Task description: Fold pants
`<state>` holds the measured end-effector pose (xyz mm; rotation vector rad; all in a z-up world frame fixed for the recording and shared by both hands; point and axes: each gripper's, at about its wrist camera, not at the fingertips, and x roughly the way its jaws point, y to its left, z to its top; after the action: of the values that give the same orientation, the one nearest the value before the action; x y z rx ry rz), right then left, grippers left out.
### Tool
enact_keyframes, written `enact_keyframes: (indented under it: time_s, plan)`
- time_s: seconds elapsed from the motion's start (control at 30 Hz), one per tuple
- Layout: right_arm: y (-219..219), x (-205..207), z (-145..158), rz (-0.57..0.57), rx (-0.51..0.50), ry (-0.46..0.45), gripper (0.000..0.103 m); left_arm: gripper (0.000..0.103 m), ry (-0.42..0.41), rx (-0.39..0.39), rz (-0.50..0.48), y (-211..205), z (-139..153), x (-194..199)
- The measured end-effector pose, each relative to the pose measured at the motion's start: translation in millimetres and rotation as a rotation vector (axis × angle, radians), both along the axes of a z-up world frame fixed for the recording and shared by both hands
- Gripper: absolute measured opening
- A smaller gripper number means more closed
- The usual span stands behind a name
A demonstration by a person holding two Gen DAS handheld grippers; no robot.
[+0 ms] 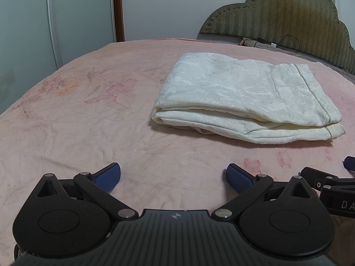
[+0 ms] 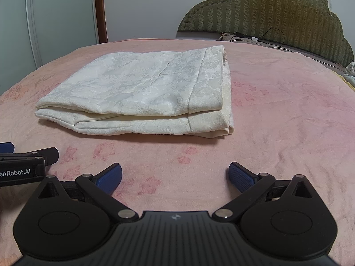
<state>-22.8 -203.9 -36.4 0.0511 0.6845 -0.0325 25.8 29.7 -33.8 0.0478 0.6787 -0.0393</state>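
Observation:
The cream-white patterned pants (image 1: 241, 95) lie folded into a thick rectangular stack on the pink bed. They show ahead and to the right in the left wrist view, and ahead and to the left in the right wrist view (image 2: 144, 93). My left gripper (image 1: 173, 178) is open and empty, low over the sheet, short of the pants. My right gripper (image 2: 175, 177) is open and empty too, also short of the pants. Each gripper shows at the edge of the other's view: the right one (image 1: 328, 181) and the left one (image 2: 24, 161).
The pink flowered bedsheet (image 1: 88, 122) covers the whole bed. An olive padded headboard (image 2: 277, 15) stands at the back right, with a black cable and charger (image 2: 257, 38) in front of it. A white wardrobe door (image 1: 77, 17) stands at the back left.

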Motion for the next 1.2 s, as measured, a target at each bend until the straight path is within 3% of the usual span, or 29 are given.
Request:
enact_keyframes:
  time_s: [0.77,0.97,1.2]
  plan:
    - [4.7,-2.3,-0.4,-0.015,-0.004,-0.001,0.103,0.103,0.003,-0.009,0.006,0.6,-0.1,-0.8]
    - [10.0,-8.2,2.1,0.077,0.005,-0.019,0.103,0.103,0.003,-0.009,0.006,0.5,-0.5,-0.9]
    - [10.0,-6.1,1.1,0.076,0.011,-0.006,0.103,0.103,0.004,-0.011,0.006,0.6,-0.1,-1.0]
